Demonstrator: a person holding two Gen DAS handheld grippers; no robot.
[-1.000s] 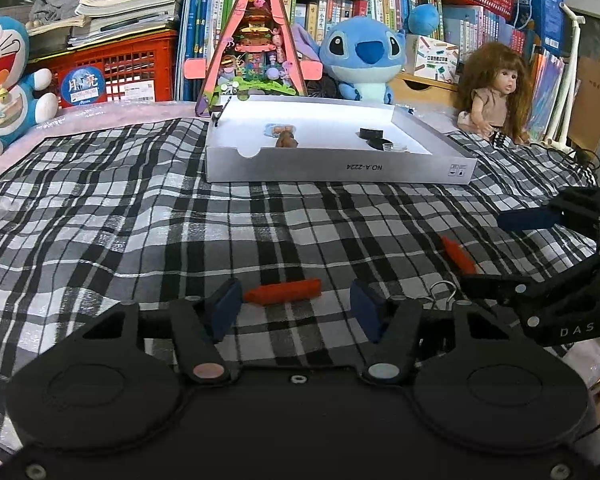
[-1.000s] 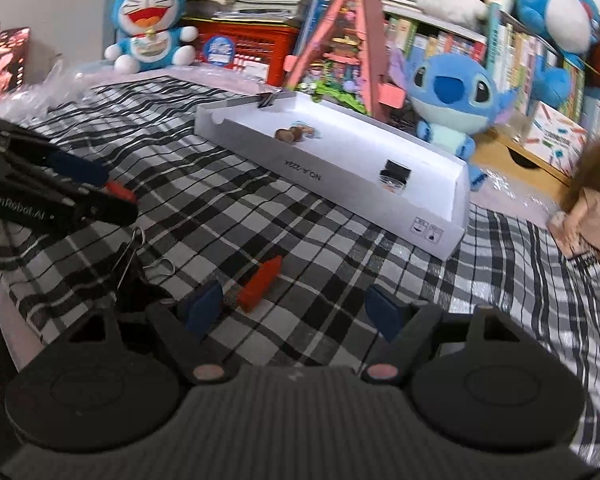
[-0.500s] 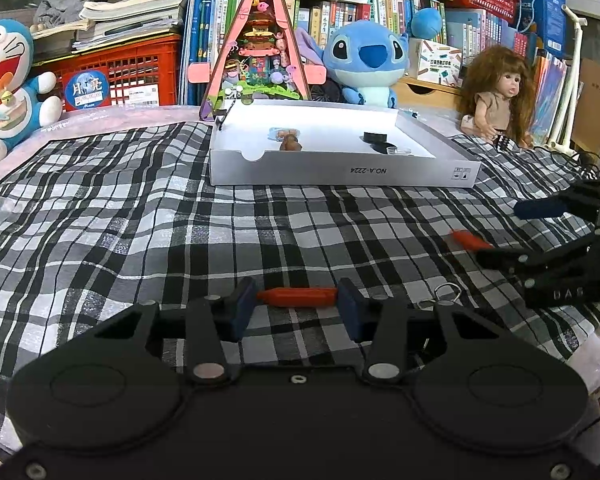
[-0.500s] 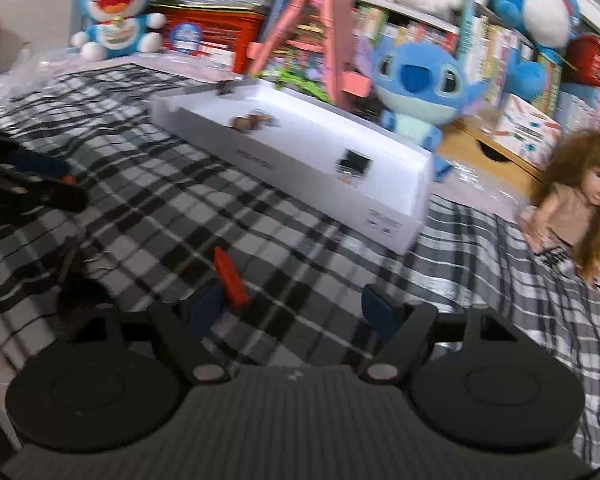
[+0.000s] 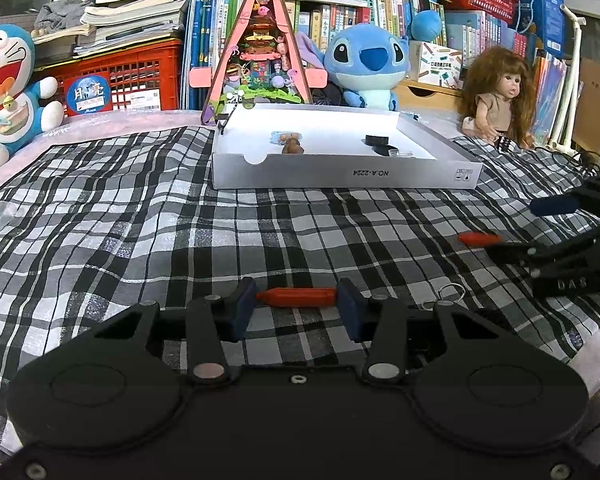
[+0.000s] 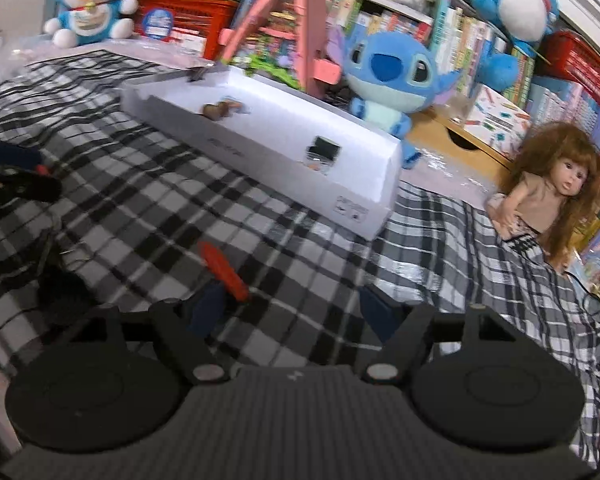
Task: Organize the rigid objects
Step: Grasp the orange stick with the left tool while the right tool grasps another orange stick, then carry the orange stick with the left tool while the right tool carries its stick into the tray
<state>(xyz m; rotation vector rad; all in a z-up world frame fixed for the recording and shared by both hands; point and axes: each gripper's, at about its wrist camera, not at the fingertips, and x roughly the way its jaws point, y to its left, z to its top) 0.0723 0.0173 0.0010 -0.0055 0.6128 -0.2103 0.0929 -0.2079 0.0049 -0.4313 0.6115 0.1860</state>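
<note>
Two short red-orange plastic sticks are counted on the black-and-white checked cloth (image 5: pixel 140 240). One red-orange stick (image 5: pixel 297 297) is clamped end to end between the pads of the left gripper (image 5: pixel 297 307), near the cloth's front edge. The other stick (image 6: pixel 223 271) lies just beside the left pad of the right gripper (image 6: pixel 296 312), whose jaws stand wide and grip nothing. One shallow white cardboard tray (image 5: pixel 340 176) sits farther back, with bare cloth lying between.
</note>
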